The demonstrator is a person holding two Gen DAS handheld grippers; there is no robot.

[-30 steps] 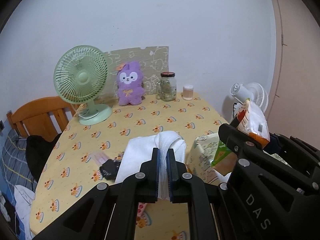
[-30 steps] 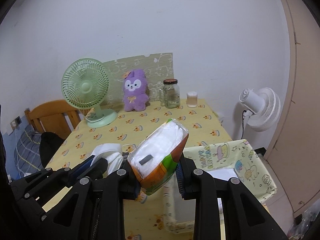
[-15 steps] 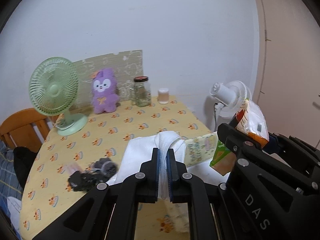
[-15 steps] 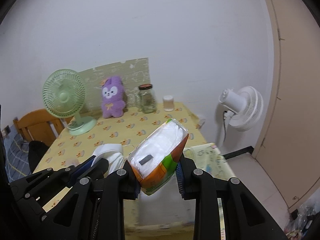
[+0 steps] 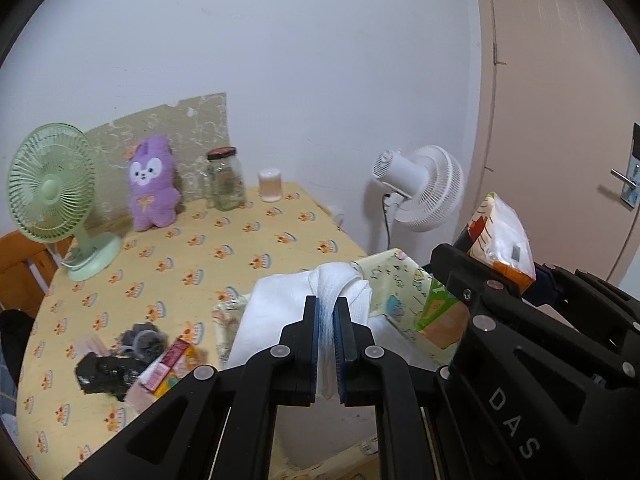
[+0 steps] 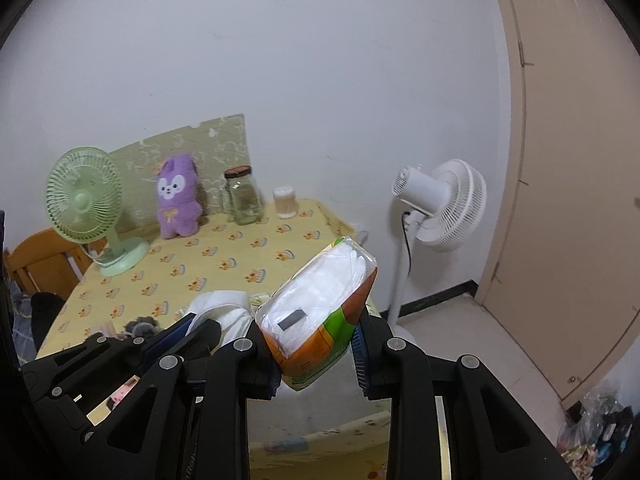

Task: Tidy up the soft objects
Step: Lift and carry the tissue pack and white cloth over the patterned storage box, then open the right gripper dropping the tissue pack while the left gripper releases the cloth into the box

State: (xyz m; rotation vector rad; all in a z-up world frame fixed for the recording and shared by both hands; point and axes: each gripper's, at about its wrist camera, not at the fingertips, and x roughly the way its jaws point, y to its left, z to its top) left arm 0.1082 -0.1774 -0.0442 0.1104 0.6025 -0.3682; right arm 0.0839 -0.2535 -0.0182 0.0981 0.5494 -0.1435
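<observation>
A: Left gripper [image 5: 328, 320]?
B: Angled down, clamped on white towel [image 5: 280, 308], held over the table's [image 5: 240, 248] right edge.
A: Right gripper [image 6: 316, 344]?
B: Alongside, angled down, clamped on tissue pack [image 6: 320, 304], off the same edge.

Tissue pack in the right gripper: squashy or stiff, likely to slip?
The tissue pack probably compresses: soft white tissue under thin film. It sits tilted in the right gripper, so the glossy wrap may slide. Likely light for its bulk.
</observation>
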